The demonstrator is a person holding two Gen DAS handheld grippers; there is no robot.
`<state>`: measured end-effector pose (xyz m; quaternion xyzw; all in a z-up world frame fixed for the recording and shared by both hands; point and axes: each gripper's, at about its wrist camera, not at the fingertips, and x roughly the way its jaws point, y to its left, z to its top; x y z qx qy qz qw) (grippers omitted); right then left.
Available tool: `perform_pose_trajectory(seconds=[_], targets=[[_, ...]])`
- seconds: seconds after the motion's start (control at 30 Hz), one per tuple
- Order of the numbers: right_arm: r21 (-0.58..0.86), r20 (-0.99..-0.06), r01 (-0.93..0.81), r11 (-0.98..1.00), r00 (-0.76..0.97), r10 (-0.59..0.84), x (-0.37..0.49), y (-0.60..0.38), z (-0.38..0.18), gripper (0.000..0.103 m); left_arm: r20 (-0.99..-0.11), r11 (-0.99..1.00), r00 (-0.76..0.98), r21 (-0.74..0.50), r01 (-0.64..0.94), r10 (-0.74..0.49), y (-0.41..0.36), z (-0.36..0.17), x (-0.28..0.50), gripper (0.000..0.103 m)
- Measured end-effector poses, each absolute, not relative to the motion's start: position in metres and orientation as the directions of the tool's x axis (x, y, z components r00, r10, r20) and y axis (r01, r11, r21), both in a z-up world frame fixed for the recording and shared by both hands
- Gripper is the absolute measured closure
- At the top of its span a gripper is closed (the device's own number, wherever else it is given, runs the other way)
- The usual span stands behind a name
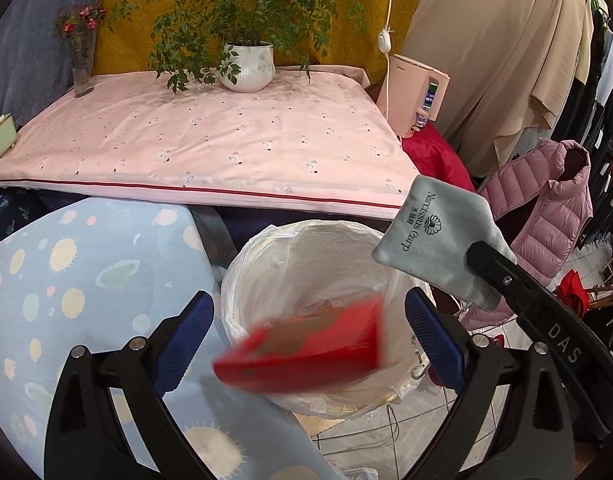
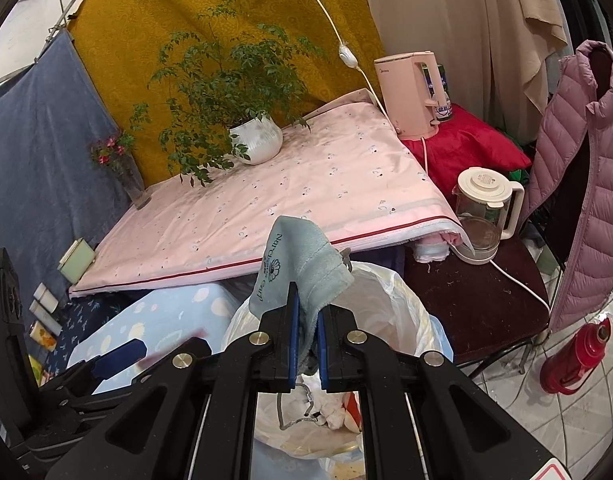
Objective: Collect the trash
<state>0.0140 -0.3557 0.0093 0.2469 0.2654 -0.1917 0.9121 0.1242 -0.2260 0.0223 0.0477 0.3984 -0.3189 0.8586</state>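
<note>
A bin lined with a white bag (image 1: 266, 248) stands below the table's front edge. My left gripper (image 1: 309, 300) hangs over it, open, its blue pads wide apart. Between them, touching neither, is a blurred red box (image 1: 302, 356) over the bin's mouth. My right gripper (image 2: 306, 292) is shut on a grey-blue cloth pouch (image 2: 302, 264) with printed lettering, held above the bin liner (image 2: 386, 300). In the left wrist view, the pouch (image 1: 434, 232) sticks up at the bin's right rim. Crumpled trash (image 2: 330, 412) lies inside the bin.
A pink-covered table (image 1: 210, 152) carries a potted plant (image 1: 248, 66) and a flower vase (image 1: 82, 68). A light blue planet-print fabric (image 1: 78, 280) lies left of the bin. To the right are a glass kettle (image 2: 482, 208), a pink padded vest (image 2: 586, 184) and a red flask (image 2: 578, 356).
</note>
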Motion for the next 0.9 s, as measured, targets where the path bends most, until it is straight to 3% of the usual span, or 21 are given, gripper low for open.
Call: perform_pose_trajectory(seconds=[0.53,0.7,0.9], targets=[[0.339,-0.609,0.471,0.814,0.769,-0.192,0.024,-0.354,-0.005,0.096,-0.734,0.834,0.502,-0.158,0.529,-0.457,-0.201,0.007,0.134,0.011],[0.312,-0.626,0.473,0.824,0.755,-0.196,0.014,-0.351,-0.013,0.096,-0.758,0.815,0.447,-0.186,0.549,-0.474,-0.177,-0.020,0.095,0.011],[0.287,-0.677,0.477,0.831,0.715,-0.176,0.010,-0.353,-0.033,0.096,-0.834,0.781,0.406,-0.046,0.623,-0.373,-0.193,-0.075,0.064,0.016]])
